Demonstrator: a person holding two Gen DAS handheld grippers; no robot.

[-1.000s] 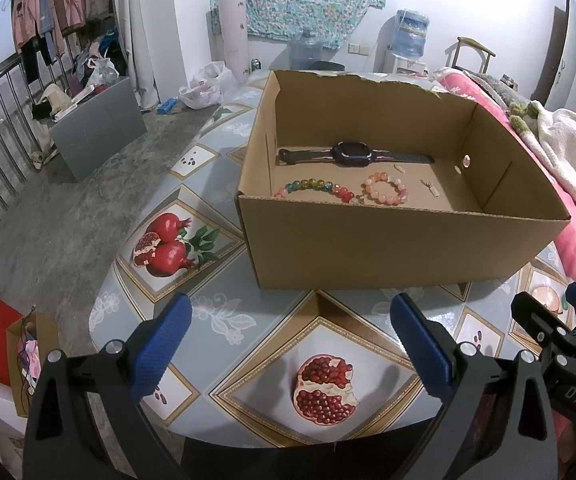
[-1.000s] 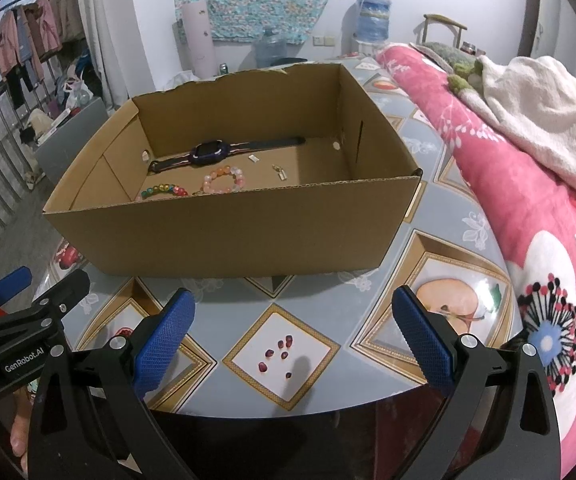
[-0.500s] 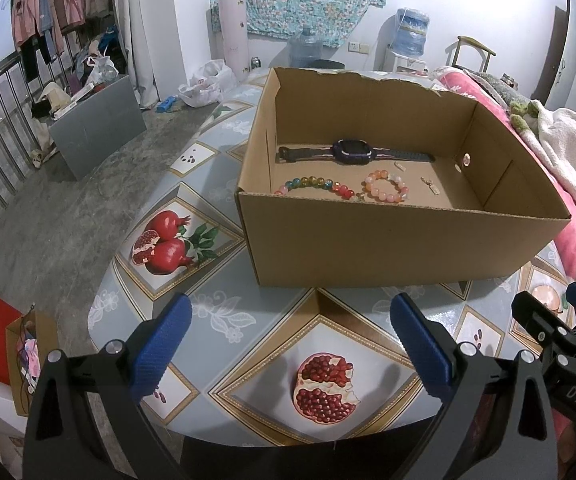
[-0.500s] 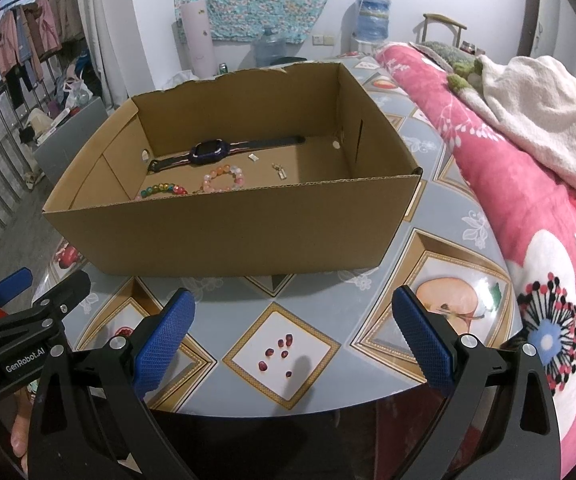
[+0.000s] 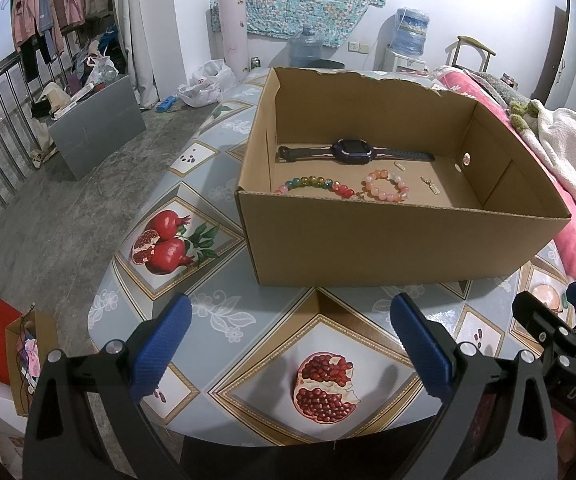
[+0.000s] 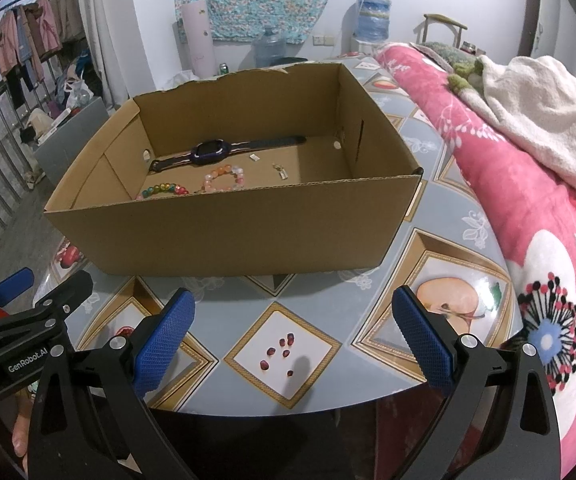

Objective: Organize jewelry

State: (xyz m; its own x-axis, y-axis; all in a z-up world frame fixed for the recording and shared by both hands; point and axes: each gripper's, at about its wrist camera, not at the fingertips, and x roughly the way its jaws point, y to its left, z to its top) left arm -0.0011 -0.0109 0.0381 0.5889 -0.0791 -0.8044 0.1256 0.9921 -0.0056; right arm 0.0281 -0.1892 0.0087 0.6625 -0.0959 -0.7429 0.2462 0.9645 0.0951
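Left tool [image 5: 288,342], black-framed with blue ribbed pads, jaws spread wide and holding nothing, hovers over the near edge of the table [image 5: 227,320], a round top covered in grey-blue cloth printed with pomegranates, in front of the open brown cardboard box [image 5: 388,248]. Right tool [image 6: 290,336], of the same build, likewise wide apart and empty, hovers in front of the box's near wall, to the right of the left tool; each tool appears at the edge of the other's view.

Inside the box, all lying on its floor: a dark watch with a purple-rimmed square face [image 5: 354,151], strap stretched out flat, along the far wall; a string of multicoloured round beads [image 5: 314,184] nearer the front wall at the left, partly hidden by that wall; a closed ring bracelet of pink and white beads [image 5: 386,186] just right of the string, close to it, contact not resolvable; a small pale tag-like piece [image 5: 400,166] between bracelet and watch strap; a small metal charm [image 5: 432,186] right of the bracelet, apart from it.

Right of the box, beside the table, a pink floral quilt [image 6: 528,208] with a cream fleece blanket [image 6: 536,104] on it.
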